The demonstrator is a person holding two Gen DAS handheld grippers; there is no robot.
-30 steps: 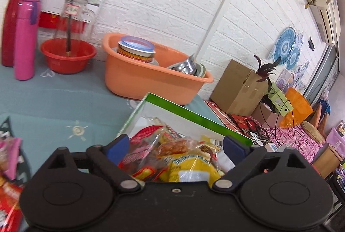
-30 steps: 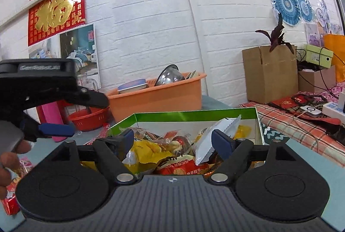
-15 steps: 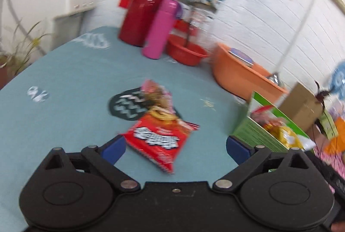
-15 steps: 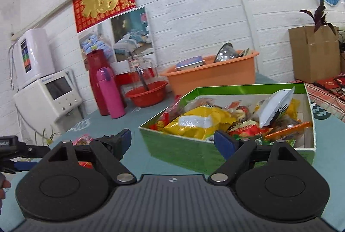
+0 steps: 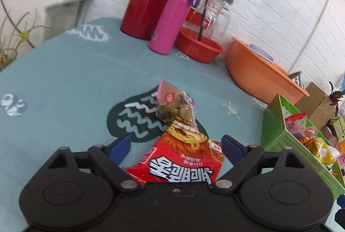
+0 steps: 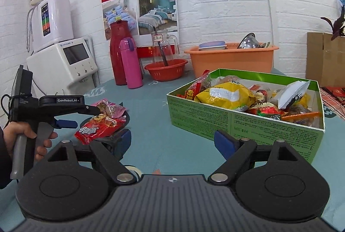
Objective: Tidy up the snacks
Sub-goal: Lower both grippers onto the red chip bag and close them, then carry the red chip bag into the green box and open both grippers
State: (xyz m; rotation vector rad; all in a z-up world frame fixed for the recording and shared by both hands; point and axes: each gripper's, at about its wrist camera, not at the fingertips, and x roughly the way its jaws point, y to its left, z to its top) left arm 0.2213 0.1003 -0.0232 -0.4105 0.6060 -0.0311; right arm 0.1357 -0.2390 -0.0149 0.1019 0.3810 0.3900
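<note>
A red snack packet (image 5: 179,158) (image 6: 98,127) lies flat on the teal tablecloth. A pink packet (image 5: 175,105) (image 6: 108,108) rests just beyond it. My left gripper (image 5: 175,146) is open, its blue fingers either side of the red packet, apart from it. The green box (image 6: 243,124) (image 5: 301,156) holds several snack packets and sits to the right. My right gripper (image 6: 172,139) is open and holds nothing, hovering near the box's front wall. In the right wrist view the left gripper (image 6: 64,117) sits in a hand (image 6: 23,132).
At the back stand a red flask (image 6: 117,52), a pink bottle (image 6: 130,63), a red bowl (image 6: 166,69) with a glass jar, and an orange tub (image 6: 231,58) of dishes. A white appliance (image 6: 62,61) is at the left. A cardboard box (image 6: 325,57) is at the right.
My left gripper swung away from over the green box, leftward and down to the red packet. My right gripper pulled back from above the box to its front.
</note>
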